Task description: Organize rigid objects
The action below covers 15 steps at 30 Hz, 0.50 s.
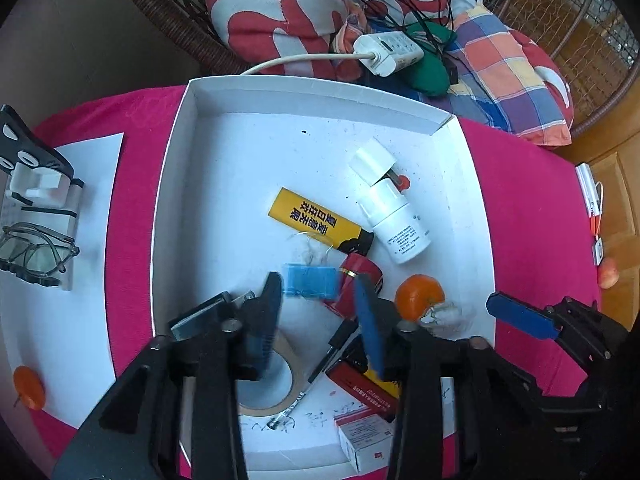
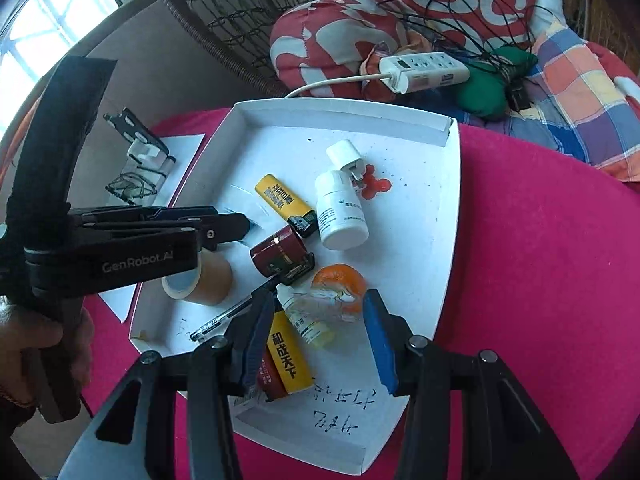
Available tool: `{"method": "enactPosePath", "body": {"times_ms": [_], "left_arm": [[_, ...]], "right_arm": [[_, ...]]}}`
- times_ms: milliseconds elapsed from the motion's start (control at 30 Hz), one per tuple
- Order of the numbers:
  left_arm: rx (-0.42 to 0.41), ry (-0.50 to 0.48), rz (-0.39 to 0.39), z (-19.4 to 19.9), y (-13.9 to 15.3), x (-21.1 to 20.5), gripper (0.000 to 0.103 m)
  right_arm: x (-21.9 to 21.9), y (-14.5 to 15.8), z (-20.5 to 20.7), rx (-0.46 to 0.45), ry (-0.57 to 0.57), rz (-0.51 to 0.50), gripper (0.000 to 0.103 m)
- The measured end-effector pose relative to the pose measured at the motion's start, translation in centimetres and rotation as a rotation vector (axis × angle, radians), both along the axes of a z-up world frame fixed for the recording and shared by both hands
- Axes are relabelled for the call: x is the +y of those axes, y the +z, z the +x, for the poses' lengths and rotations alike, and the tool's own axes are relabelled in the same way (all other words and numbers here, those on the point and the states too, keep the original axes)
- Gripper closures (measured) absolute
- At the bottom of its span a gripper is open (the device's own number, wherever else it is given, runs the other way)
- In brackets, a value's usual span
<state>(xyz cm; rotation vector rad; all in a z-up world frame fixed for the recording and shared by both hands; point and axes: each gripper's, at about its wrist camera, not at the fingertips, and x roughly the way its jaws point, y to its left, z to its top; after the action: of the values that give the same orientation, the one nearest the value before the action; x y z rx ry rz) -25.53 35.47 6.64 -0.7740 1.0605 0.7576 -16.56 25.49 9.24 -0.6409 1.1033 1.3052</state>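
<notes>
both hand-held grippers released over the crowded white tray; far half has room.

power strip, patterned cushions, wicker chair, pink tablecloth

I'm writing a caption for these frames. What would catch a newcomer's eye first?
The shallow white tray on the bright pink cloth, crowded with small things: a yellow lighter beside a white bottle at its middle, an orange nearer the camera. Behind it, a white power strip lies on patterned cushions.
</notes>
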Motion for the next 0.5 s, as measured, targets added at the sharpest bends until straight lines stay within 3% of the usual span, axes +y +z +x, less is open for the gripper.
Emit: {"method": "enactPosePath", "body": {"times_ms": [33, 67, 100, 133, 167, 200, 500], "left_arm": [[0.006, 0.004, 0.018, 0.0, 0.1, -0.1, 0.021], [0.012, 0.010, 0.048, -0.1, 0.3, -0.2, 0.003], [0.013, 0.015, 0.083, -0.2, 0.7, -0.3, 0.000], [0.015, 0.017, 0.100, -0.2, 0.9, -0.4, 0.000], [0.017, 0.019, 0.114, -0.2, 1.1, -0.4, 0.000], [0.016, 0.021, 0.119, -0.3, 1.2, -0.5, 0.000], [0.009, 0.036, 0.118, -0.5, 1.5, -1.0, 0.000]], "right_arm": [[0.0, 0.0, -0.1, 0.000, 0.004, -0.004, 0.055], [0.0, 0.0, -0.2, 0.005, 0.007, -0.005, 0.048], [-0.1, 0.0, -0.3, 0.004, 0.009, -0.005, 0.040], [-0.2, 0.0, -0.5, -0.005, 0.013, -0.003, 0.017], [-0.3, 0.1, -0.7, -0.016, 0.020, 0.002, 0.005], [-0.4, 0.1, -0.9, -0.026, 0.028, 0.007, 0.000], [-1.3, 0.7, -1.3, -0.043, 0.014, 0.011, 0.000]]}}
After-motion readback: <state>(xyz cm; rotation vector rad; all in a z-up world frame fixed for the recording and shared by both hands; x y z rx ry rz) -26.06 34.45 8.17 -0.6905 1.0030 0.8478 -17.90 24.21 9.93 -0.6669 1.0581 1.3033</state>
